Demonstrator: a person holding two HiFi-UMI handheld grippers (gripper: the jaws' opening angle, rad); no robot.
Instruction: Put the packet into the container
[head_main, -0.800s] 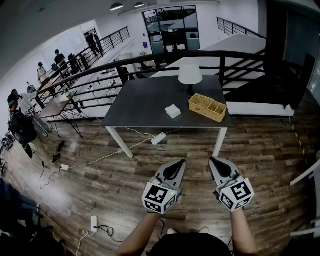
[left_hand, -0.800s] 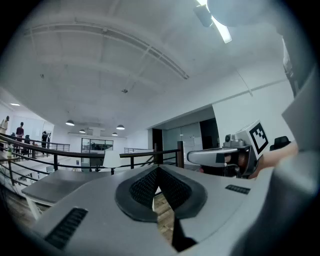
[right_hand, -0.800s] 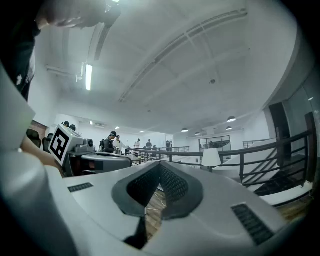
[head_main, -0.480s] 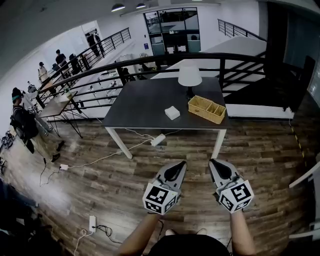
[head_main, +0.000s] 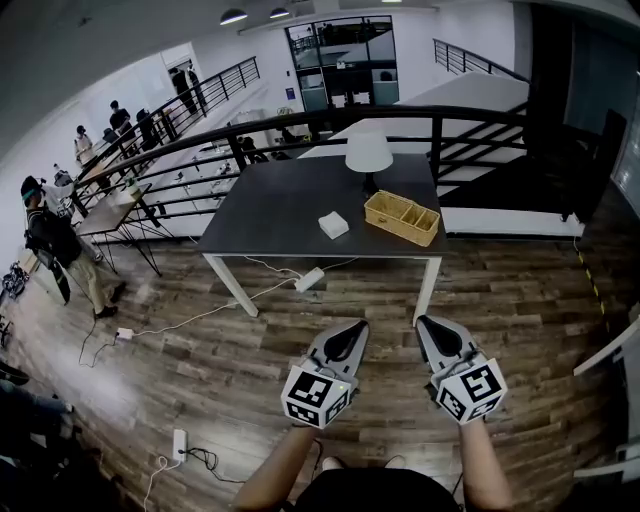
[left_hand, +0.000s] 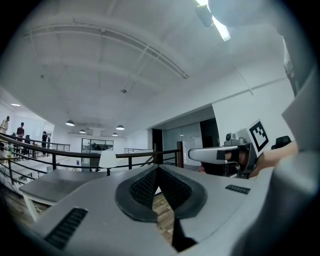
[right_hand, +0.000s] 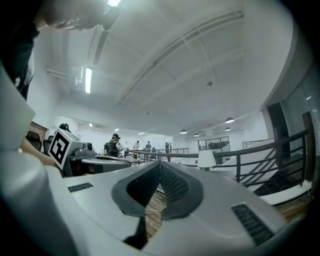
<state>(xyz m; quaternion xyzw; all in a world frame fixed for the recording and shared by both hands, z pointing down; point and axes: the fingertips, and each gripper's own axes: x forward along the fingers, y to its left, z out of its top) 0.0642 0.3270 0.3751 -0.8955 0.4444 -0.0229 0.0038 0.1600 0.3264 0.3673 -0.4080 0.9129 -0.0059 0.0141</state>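
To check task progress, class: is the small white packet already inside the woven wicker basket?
No, the small white packet lies on the dark table, apart from the woven wicker basket.

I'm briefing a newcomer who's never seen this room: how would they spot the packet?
Find the dark table beside the black railing. On it, left of the wicker container and white lamp, lies the packet: small, flat, white and square.

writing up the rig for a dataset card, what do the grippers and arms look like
The left gripper and right gripper are light grey shells tapering to a point, with black textured pads inside. Each carries a white cube with black square markers. No cables show. Forearms are bare; no sleeves visible.
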